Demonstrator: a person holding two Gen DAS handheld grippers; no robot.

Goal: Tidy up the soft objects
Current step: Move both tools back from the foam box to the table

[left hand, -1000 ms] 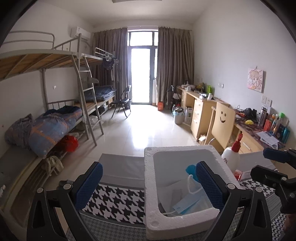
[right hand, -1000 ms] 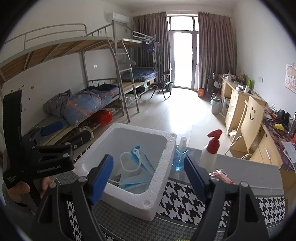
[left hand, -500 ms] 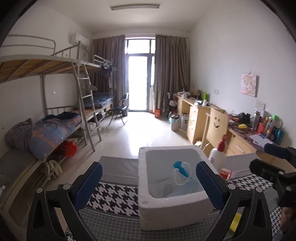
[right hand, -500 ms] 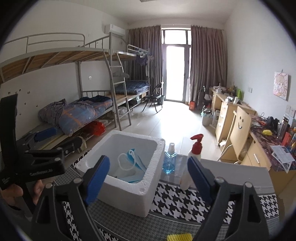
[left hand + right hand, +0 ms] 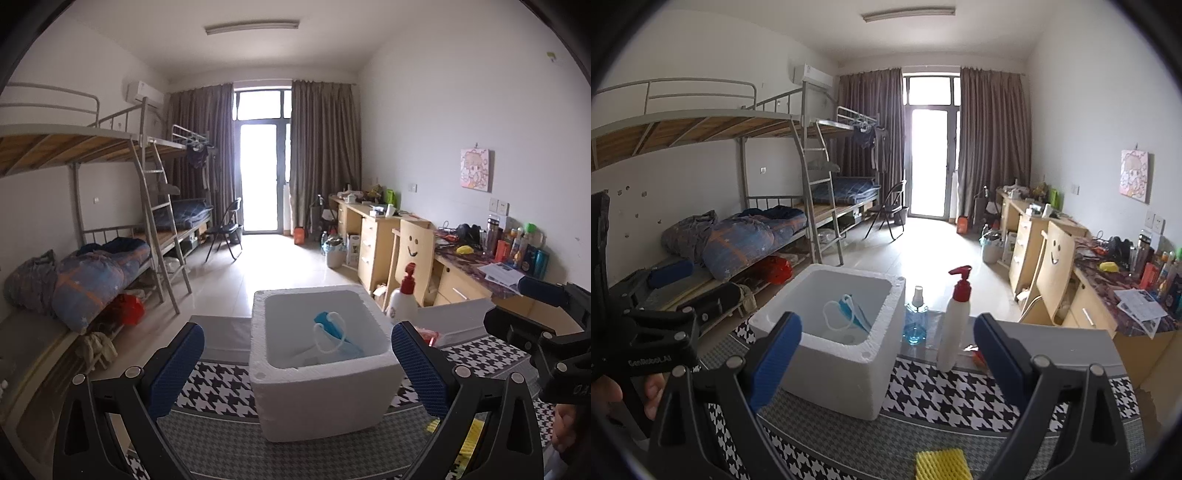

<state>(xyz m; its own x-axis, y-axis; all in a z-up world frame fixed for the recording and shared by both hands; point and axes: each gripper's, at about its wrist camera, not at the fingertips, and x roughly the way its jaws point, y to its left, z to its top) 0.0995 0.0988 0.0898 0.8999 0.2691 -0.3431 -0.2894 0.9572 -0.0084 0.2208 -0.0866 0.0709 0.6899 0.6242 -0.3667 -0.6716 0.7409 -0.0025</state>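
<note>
A white foam box (image 5: 325, 398) stands on the houndstooth tablecloth (image 5: 960, 391), with blue face masks (image 5: 330, 325) lying inside it. My left gripper (image 5: 295, 369) is open a little way back from the box, with nothing between its blue pads. In the right wrist view the foam box (image 5: 831, 373) and the masks (image 5: 849, 306) sit ahead to the left. My right gripper (image 5: 888, 354) is back from the box too; its jaws are opening and hold nothing. A yellow sponge (image 5: 942, 463) lies on the cloth just below the right gripper.
A white pump bottle with a red top (image 5: 955, 325) and a blue spray bottle (image 5: 916, 321) stand right of the box, with a red packet (image 5: 977, 354) behind them. Bunk beds line the left wall and desks the right. A hand (image 5: 613, 395) holds the left gripper.
Both grippers have drawn back from the foam box, which now looks smaller and farther off. The right jaws stand wider. The yellow sponge has come into view.
</note>
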